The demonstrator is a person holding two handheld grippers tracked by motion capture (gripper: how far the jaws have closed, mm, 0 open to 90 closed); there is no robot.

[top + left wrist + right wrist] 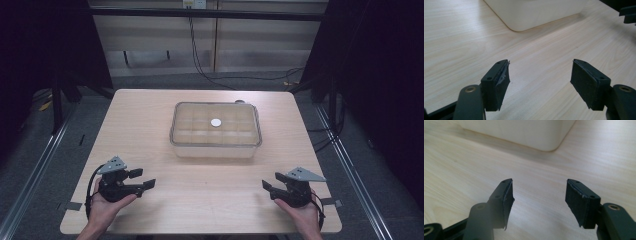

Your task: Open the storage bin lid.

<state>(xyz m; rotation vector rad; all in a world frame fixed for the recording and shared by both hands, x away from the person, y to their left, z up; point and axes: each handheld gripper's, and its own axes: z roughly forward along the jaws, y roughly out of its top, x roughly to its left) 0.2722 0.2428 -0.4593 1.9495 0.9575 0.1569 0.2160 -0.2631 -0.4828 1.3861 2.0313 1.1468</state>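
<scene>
So the setup: a light wood tabletop (200, 200) with a clear plastic box (216, 130) sitting in the middle toward the far side. It has a lid on, you can make out a grid of compartments through it, and there's a small white round thing (215, 122) right about at the center of the top. Can't tell if that dot sits on the lid or inside, it's too small.

Left tool (139, 180) is down at the near left corner of the tabletop, held in a hand (102, 207), jaws pointing inward toward the middle. It's released, jaws standing apart with nothing but bare wood between them. In the left gripper view (540, 80) the pads are wide apart, and the box's rounded corner (524, 15) is up ahead and a bit left of the jaws, well apart from them. The left pad looks a bit frayed at its edge.

Right tool (274, 183) mirrors it at the near right corner, in the other hand (305, 215), also released and gripping nothing. In the right gripper view (539, 200) the gap is a little narrower than the other one, and the box corner (544, 137) sits ahead of the jaws, well clear.

Both tools hover low near the wood, well apart from each other, box roughly between and beyond them.
</scene>
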